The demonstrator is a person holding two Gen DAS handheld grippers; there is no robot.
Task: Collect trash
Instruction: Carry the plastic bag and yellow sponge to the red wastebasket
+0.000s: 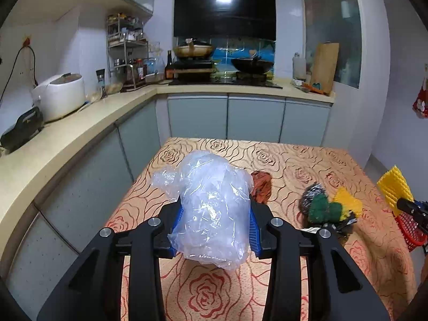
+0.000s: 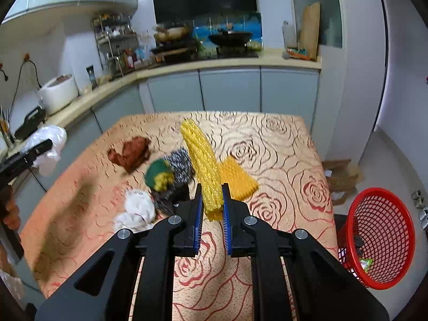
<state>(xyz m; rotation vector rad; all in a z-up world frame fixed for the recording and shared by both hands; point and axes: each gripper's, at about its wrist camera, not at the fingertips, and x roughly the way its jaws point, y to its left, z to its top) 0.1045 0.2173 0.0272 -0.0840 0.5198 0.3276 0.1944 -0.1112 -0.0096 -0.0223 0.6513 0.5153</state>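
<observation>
Above the near edge of the desk [image 1: 307,160], the left gripper [image 1: 214,224] is closed partway around a crumpled clear plastic bag [image 1: 208,203], which bulges out above and below its fingers. The right gripper [image 2: 211,208] is pinched narrowly on a yellow foam net [image 2: 203,165] that stands up from between its fingers, clear of the cloth.

Beyond them, mid-desk, lie a green and yellow scrubber [image 2: 159,175] touching a steel wool pad [image 2: 180,164], with a second yellow net [image 2: 235,179] just to the right and a brown scrap [image 2: 131,153] farther toward the left edge.

Only the right view shows the white tissue wad [image 2: 136,210] near the scrubber, and cardboard [image 2: 341,179] on the floor past the right edge.

A red mesh basket [image 2: 379,236] sits off the right edge, holding a few small scraps, one of them green.
</observation>
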